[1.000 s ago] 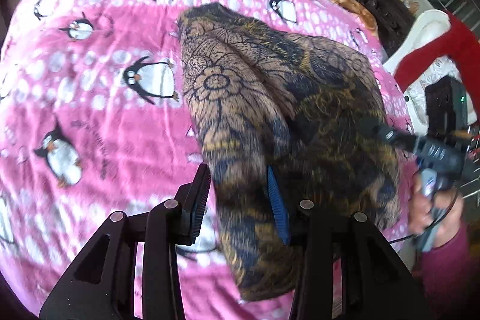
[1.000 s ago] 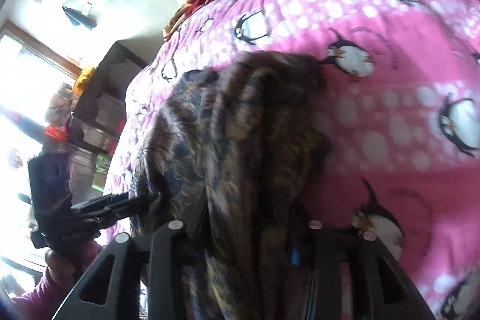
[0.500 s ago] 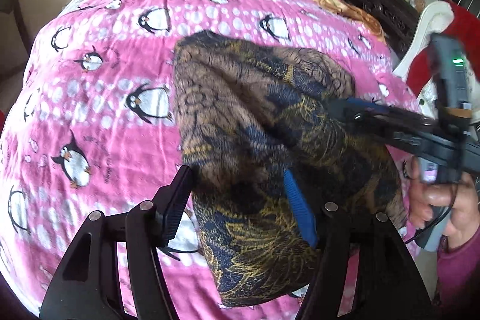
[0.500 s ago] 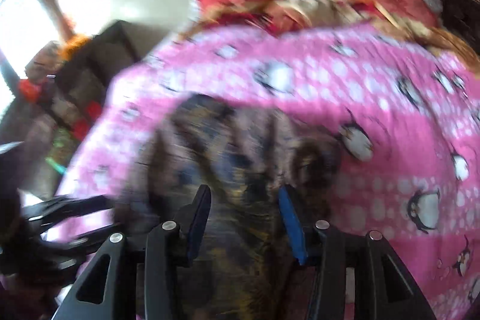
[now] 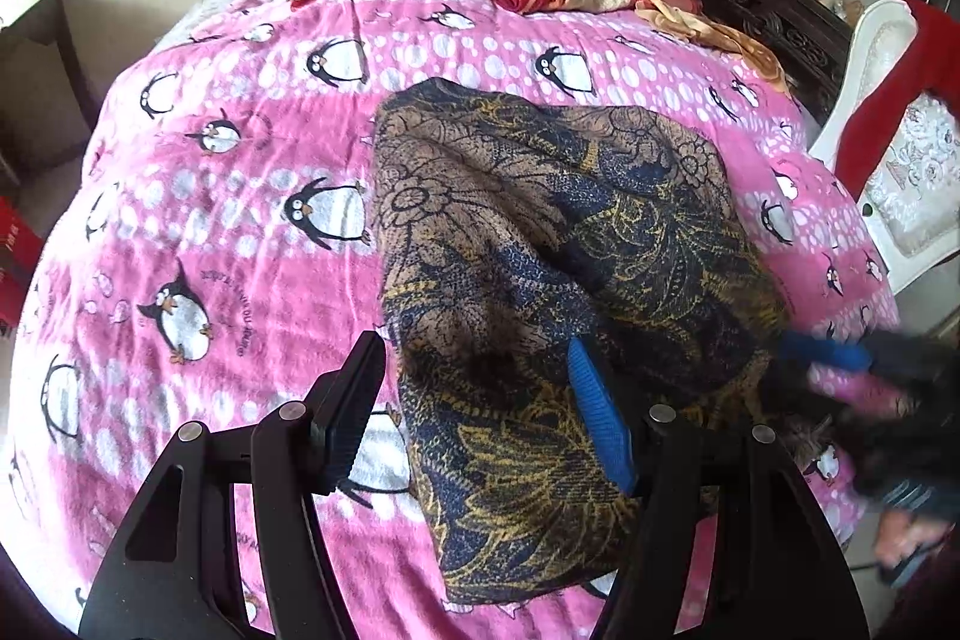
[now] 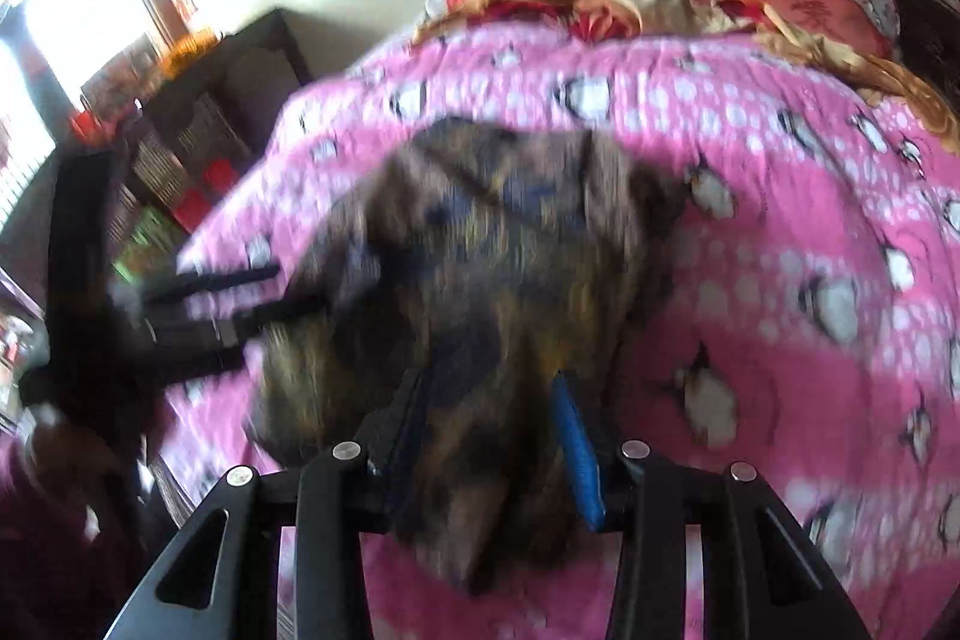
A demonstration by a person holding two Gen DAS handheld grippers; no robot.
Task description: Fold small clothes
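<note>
— Two grippers work on one cloth [image 5: 540, 220]. Where does it lie now?

— It lies in a crumpled heap in the middle of the pink blanket [image 5: 240, 148], not flat and not yet folded.

— And the jaws?

— The left gripper [image 5: 471, 358] has just been opening its jaws. They stand wide over the near end of the cloth and the pads do not press it. The right gripper [image 6: 487, 388] has a bunch of the cloth filling the gap between its jaws. The picture is blurred, but I judge that it grips the cloth.

— How should the step be done well?

— I think the right gripper should lift its edge only a little and draw it outward, so that the wrinkles open. The left gripper should take the near edge cleanly, one layer only, and not catch the blanket under it. Both should pull evenly, or the cloth will twist.
</note>
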